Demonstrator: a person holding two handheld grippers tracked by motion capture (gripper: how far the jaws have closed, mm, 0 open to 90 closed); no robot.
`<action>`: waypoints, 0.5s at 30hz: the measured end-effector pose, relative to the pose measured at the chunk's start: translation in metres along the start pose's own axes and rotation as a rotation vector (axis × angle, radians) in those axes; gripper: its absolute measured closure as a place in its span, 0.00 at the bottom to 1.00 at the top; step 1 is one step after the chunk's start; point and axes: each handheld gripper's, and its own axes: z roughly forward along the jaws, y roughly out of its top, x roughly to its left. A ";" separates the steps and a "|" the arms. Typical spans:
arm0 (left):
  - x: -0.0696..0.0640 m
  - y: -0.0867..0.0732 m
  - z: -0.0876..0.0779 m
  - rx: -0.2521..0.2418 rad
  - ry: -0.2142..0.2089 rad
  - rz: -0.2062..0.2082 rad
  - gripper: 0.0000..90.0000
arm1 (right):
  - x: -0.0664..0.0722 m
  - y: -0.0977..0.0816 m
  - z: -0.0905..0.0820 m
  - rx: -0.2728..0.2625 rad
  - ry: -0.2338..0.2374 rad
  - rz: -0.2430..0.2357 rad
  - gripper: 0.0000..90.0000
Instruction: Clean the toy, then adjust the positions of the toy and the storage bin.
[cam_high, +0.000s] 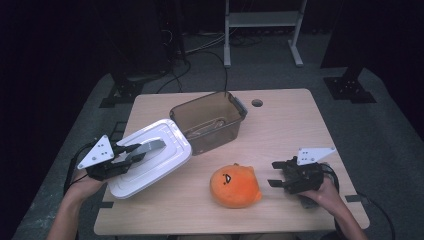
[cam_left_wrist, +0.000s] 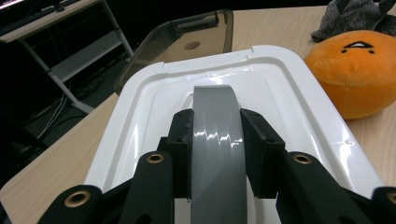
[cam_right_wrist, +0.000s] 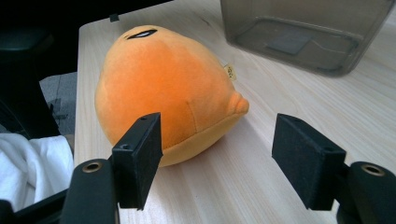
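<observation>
A white lid (cam_high: 150, 160) with a grey handle (cam_high: 148, 147) lies at the table's left, over the front-left edge. My left gripper (cam_high: 131, 155) is shut on that grey handle (cam_left_wrist: 217, 140), a pad on each side of it. A smoky clear bin (cam_high: 210, 120) stands open behind the lid, its rim (cam_left_wrist: 205, 28) seen past the lid (cam_left_wrist: 289, 79). An orange plush toy (cam_high: 235, 186) rests at front centre. My right gripper (cam_high: 275, 175) is open just right of it, jaws pointed at the toy (cam_right_wrist: 163, 88), nothing between the pads.
The bin's wall (cam_right_wrist: 303, 32) stands beyond the toy. A round cable hole (cam_high: 257, 103) sits near the table's far edge. A white metal frame (cam_high: 262, 30) and cables lie on the floor behind. Bare wood (cam_high: 295, 130) spreads at the right.
</observation>
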 end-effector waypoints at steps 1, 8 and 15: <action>-0.001 -0.001 -0.001 0.002 -0.001 0.000 0.73 | 0.000 0.000 0.000 0.001 0.000 0.000 0.36; -0.011 -0.018 -0.009 -0.001 -0.003 -0.014 0.73 | -0.001 -0.001 0.001 0.010 -0.004 -0.001 0.36; -0.021 -0.042 -0.007 0.007 -0.035 -0.043 0.73 | -0.001 0.001 0.003 0.010 -0.001 0.000 0.36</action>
